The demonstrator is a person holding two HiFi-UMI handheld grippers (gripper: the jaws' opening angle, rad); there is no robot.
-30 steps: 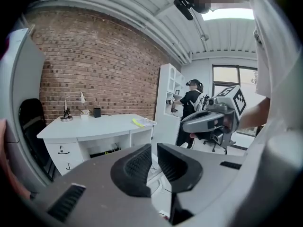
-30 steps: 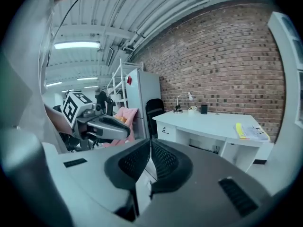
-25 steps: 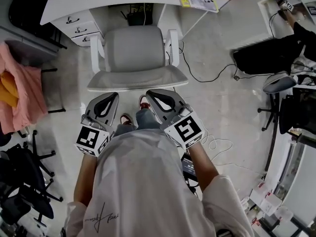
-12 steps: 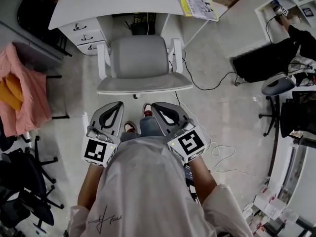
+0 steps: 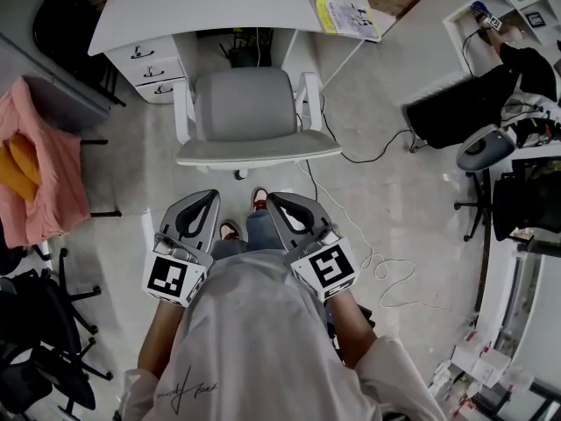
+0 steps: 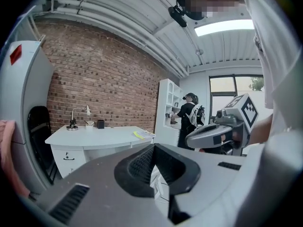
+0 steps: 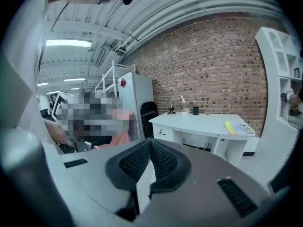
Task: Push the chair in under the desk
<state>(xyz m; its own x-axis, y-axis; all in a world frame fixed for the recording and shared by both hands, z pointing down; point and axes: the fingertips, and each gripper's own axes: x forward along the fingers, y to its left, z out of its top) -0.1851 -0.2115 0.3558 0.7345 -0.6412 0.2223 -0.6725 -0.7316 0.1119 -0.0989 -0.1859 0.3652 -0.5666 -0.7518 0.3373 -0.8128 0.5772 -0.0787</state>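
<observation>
A grey office chair with white armrests stands in front of the white desk's knee opening, its backrest toward me. Both grippers hover short of the backrest, apart from it, over my feet. My left gripper is shut with nothing in it, and my right gripper is likewise shut and empty. In the left gripper view the closed left gripper points toward the desk. In the right gripper view the closed right gripper also faces the desk.
A drawer unit sits under the desk's left side and a yellow booklet on its right corner. Cables trail over the floor at right. Pink cloth and black chairs stand left. A person in black works at far right.
Both grippers have drawn back from the chair's backrest, which they were close to a second ago; a wider strip of floor now shows between them. The jaws stay shut.
</observation>
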